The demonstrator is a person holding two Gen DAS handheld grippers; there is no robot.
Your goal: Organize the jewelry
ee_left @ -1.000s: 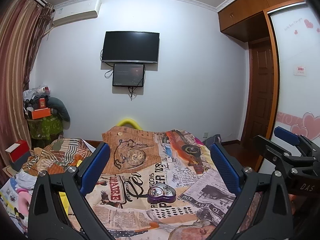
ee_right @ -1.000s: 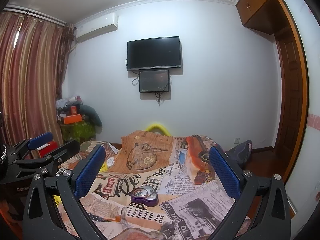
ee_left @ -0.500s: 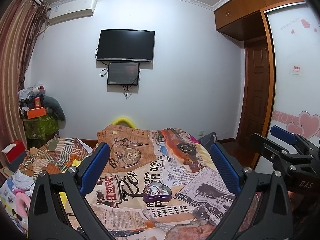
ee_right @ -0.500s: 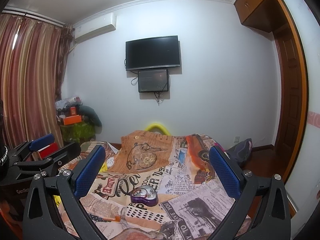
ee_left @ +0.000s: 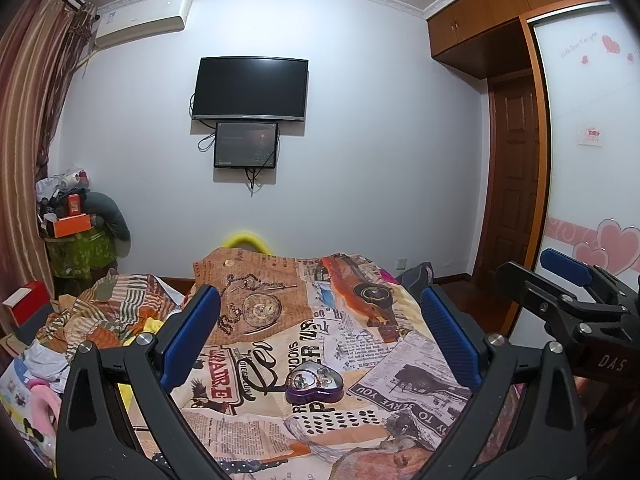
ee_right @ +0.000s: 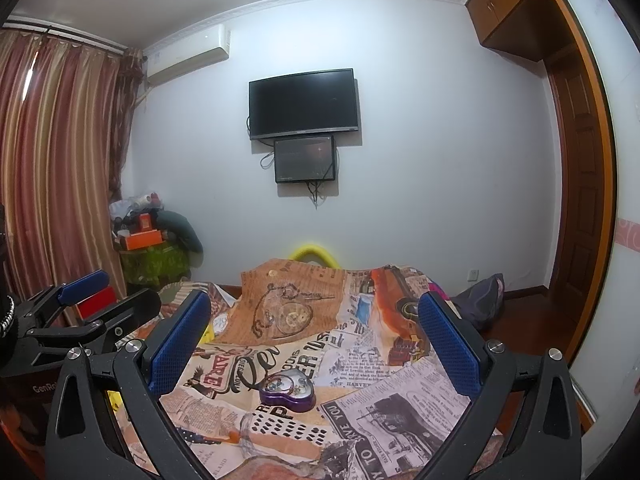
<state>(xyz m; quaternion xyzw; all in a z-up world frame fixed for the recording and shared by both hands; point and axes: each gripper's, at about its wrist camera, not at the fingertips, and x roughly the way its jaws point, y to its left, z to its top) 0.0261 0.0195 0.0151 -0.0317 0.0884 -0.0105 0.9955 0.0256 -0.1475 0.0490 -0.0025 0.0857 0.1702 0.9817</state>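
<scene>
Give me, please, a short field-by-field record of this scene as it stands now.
surface: bed with a newspaper-print cover
box: purple heart-shaped box on the cover, lid shut, contents not visible
left gripper: open, above the cover, holding nothing
right gripper: open, above the cover, holding nothing
box position: ahead of both grippers, between their fingers in each view, untouched
wall: TV with a smaller screen under it

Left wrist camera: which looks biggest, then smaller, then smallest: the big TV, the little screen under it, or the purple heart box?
1. Big TV.
2. Little screen and purple heart box: alike, and the box sits nearer, so unsure.
</scene>
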